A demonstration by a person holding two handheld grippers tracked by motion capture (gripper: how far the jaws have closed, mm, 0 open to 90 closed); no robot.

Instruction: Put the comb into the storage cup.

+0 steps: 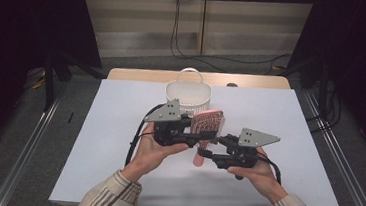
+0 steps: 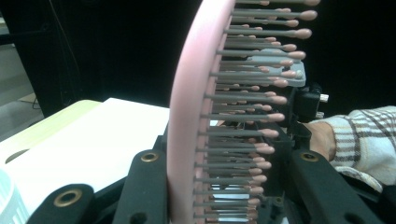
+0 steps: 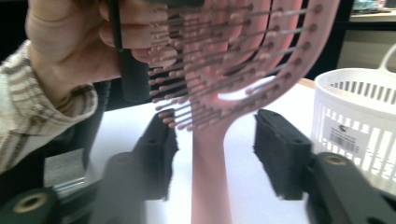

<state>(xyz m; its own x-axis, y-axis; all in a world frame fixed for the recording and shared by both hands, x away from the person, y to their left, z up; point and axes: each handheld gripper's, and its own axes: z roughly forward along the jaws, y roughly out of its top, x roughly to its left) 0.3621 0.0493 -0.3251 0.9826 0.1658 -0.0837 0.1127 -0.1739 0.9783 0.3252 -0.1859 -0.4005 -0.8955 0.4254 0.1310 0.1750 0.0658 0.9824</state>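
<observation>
- High view: the pink brush (image 1: 208, 123) is held upright above the white table (image 1: 117, 142), just in front of the white basket (image 1: 188, 96). The left gripper (image 1: 188, 133) grips the brush head from the left. The right gripper (image 1: 206, 153) sits by the handle, which hangs down between the two grippers.
- Left gripper view: the brush (image 2: 191, 116) stands edge-on between the jaws, bristles pointing right. The left jaw lies against its back; the jaws are clamped on the head. A checked sleeve (image 2: 364, 140) shows behind.
- Right gripper view: the jaws stand wide, one on each side of the handle (image 3: 211, 182), touching neither side. The left hand (image 3: 70, 46) is beside the head; the basket (image 3: 355, 121) is at right.
</observation>
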